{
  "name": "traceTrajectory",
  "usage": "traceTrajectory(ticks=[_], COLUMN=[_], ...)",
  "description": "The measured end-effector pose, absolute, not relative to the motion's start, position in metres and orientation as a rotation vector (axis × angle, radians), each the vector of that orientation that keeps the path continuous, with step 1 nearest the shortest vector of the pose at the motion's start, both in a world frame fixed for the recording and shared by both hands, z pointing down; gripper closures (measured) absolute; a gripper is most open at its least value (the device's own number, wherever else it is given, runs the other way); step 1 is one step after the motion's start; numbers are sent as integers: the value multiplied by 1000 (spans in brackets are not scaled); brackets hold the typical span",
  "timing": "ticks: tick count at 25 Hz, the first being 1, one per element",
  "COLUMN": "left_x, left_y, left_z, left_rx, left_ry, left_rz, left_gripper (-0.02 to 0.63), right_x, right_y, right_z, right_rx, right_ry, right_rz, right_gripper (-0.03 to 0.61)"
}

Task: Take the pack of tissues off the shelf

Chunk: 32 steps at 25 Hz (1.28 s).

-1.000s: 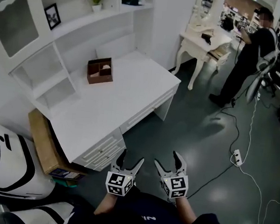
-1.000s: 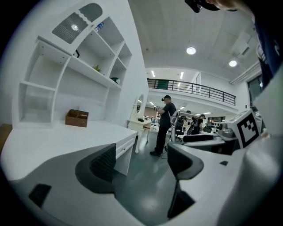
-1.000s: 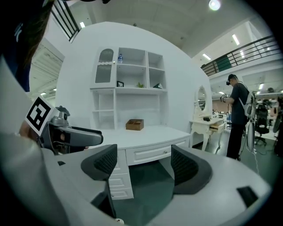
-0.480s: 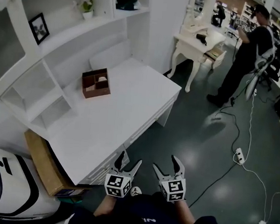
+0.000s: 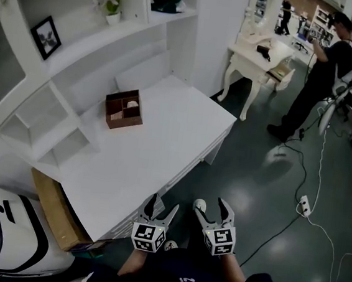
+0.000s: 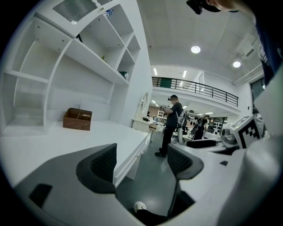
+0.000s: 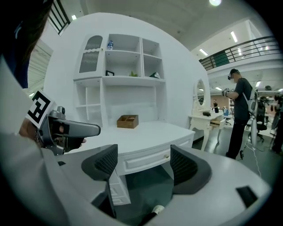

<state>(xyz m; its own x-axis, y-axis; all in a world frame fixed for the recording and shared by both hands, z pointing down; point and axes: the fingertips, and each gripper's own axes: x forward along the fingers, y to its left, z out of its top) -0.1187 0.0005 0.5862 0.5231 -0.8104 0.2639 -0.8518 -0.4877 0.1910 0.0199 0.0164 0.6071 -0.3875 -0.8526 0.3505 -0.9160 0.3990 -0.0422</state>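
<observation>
Head view: left tongs [image 5: 164,203] and right tongs [image 5: 211,203] spread, empty.
Brown box [image 5: 124,108], ahead-left: contents I cannot discern.

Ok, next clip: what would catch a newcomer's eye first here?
A white desk with a shelf unit fills the left, a brown wooden box alone on top. The left gripper and right gripper hang open at the bottom; a person in black stands at upper right.
</observation>
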Motion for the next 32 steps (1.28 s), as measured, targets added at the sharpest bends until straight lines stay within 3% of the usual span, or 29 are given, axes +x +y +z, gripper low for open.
traceTrajectory(ticks=[16, 32], left_x=[-104, -80], left_y=[-199, -313], left_z=[564, 558], left_rx=[2309, 2171], left_ry=[-1698, -1817], left_rz=[108, 89], left_gripper=[267, 267], right_x=[44, 49], right_y=[-227, -357], right_z=[576, 560], right_rx=[1261, 1047], right_ry=[-2549, -2666], right_rz=[187, 167], right_gripper=[218, 225])
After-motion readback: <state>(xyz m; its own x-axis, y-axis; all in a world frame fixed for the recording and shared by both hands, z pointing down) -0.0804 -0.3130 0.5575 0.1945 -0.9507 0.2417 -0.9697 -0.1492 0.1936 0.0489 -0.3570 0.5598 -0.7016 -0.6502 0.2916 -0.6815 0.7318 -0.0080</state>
